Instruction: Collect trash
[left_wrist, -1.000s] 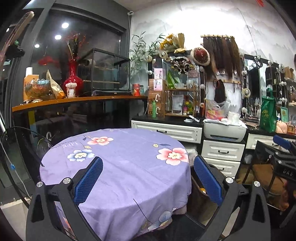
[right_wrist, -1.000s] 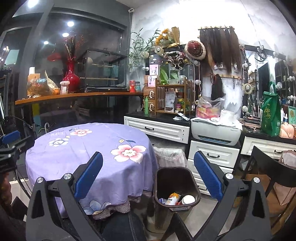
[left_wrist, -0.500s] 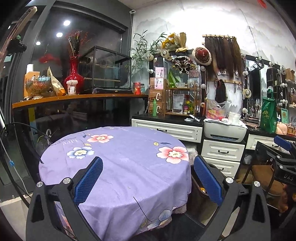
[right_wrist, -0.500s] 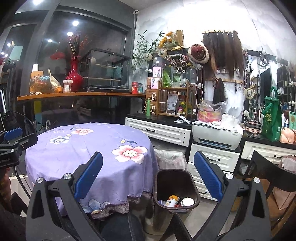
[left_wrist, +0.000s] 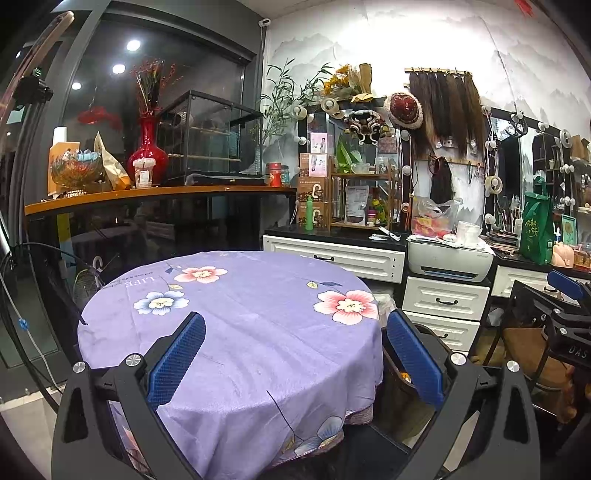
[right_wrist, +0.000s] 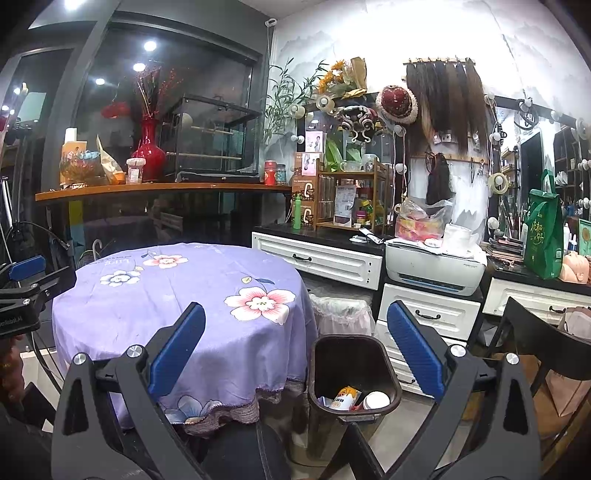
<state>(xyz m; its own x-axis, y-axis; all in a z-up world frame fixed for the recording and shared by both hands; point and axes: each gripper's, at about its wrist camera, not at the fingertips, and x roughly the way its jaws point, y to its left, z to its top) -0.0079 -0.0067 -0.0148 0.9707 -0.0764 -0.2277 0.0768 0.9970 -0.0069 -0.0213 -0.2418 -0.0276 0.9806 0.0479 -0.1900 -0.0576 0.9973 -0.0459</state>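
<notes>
Both grippers spread wide and hold nothing, above a round table and a bin with trash inside.

The left gripper (left_wrist: 293, 354) hangs over the near part of the round table (left_wrist: 258, 325), its 2 blue pads far apart with only purple flowered cloth between them; the cloth's hem drops off the near edge just under the fingers. The right gripper (right_wrist: 295, 347) is equally wide, straddling the gap where the table's right edge (right_wrist: 303, 306) meets the dark trash bin (right_wrist: 388, 365). The bin stands on the floor just beside the hanging cloth, its rim open upward, holding a yellow can (right_wrist: 345, 398) and a white cup (right_wrist: 376, 400). Behind it a lace-covered bin (right_wrist: 341, 310) sits against the white drawers (right_wrist: 428, 314), and a black chair (right_wrist: 535, 332) closes the right side.
</notes>
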